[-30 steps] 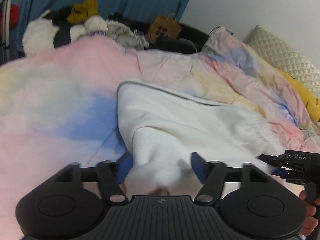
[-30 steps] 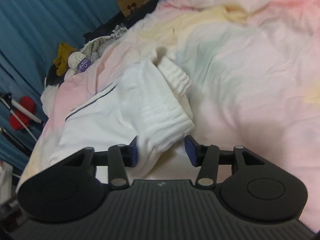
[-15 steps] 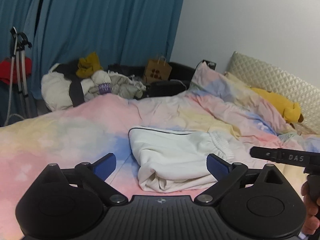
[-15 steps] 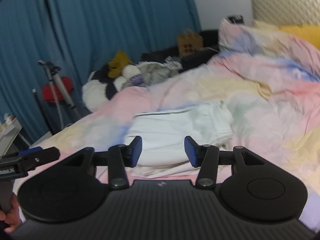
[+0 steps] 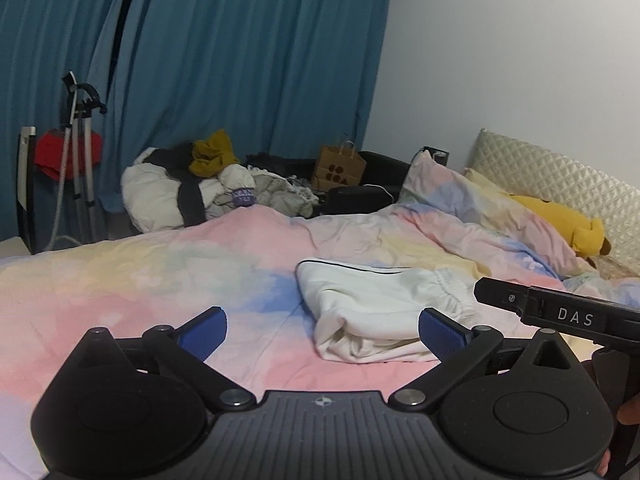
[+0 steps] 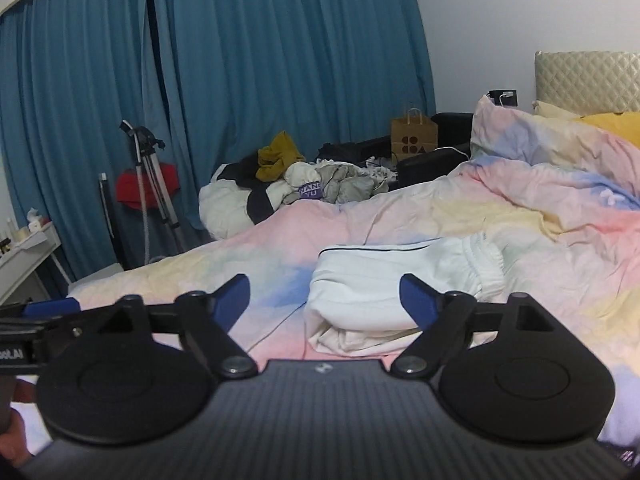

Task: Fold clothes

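Left gripper [image 5: 322, 330] and right gripper [image 6: 322, 300] both opening, nothing between the jaws. Beyond them, apart: folded white trousers [image 5: 380, 304] lying on pastel duvet [image 5: 160, 276]. Behind: clothes pile [image 5: 208, 192], teal curtains [image 5: 240, 60].

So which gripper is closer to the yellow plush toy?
Right. The right gripper is on the side nearer the yellow plush toy; the left gripper is farther, toward the curtain. Both are opening their fingers, empty.
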The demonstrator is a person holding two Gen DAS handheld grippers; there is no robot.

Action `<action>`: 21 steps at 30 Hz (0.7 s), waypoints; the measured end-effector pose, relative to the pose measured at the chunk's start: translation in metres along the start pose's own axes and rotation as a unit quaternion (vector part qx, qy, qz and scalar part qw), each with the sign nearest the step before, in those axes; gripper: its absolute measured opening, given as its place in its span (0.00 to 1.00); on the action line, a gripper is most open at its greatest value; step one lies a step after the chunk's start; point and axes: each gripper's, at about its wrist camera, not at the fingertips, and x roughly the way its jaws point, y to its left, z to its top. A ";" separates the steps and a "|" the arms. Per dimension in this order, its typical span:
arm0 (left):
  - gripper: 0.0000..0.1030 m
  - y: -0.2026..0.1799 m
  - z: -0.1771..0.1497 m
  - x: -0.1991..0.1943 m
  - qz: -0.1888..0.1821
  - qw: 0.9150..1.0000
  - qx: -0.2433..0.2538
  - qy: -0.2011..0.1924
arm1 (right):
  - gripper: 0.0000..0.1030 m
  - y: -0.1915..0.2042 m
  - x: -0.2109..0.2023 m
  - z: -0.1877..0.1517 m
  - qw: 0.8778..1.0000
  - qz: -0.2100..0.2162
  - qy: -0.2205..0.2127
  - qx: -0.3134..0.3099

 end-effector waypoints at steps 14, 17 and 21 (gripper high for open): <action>1.00 0.020 -0.046 0.007 0.014 1.000 0.013 -0.001 | 0.89 0.024 0.039 -0.056 0.997 -0.060 0.042 -0.036; 1.00 0.024 -0.050 0.010 0.020 1.000 0.010 0.001 | 0.89 0.025 0.037 -0.058 0.996 -0.069 0.033 -0.040; 1.00 0.029 -0.052 0.013 0.031 0.999 0.009 0.004 | 0.89 0.024 0.037 -0.060 0.996 -0.075 0.032 -0.041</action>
